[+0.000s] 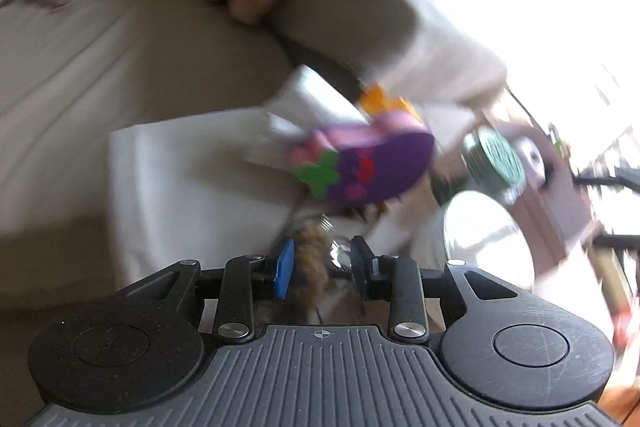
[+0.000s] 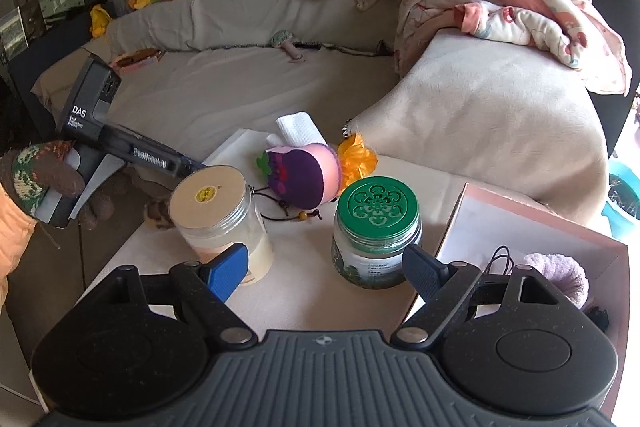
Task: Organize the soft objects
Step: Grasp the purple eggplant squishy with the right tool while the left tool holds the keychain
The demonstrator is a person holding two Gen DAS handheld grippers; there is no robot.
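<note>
A purple and pink plush toy (image 2: pixel 306 175) with a green leaf lies on the white table (image 2: pixel 304 291), next to an orange soft flower (image 2: pixel 357 159). It also shows, blurred, in the left wrist view (image 1: pixel 368 163). My left gripper (image 1: pixel 320 267) is shut on a small brown furry toy (image 1: pixel 310 263) with a metal ring. My right gripper (image 2: pixel 328 271) is open and empty, low over the table in front of two jars. A lilac fluffy thing (image 2: pixel 558 277) lies in the pink box (image 2: pixel 532 215) at the right.
A clear jar with a tan lid (image 2: pixel 216 211) and a jar with a green lid (image 2: pixel 378 227) stand on the table. A tissue (image 2: pixel 298 129) lies behind the plush. A sofa (image 2: pixel 248 75) with blankets and soft toys lies beyond.
</note>
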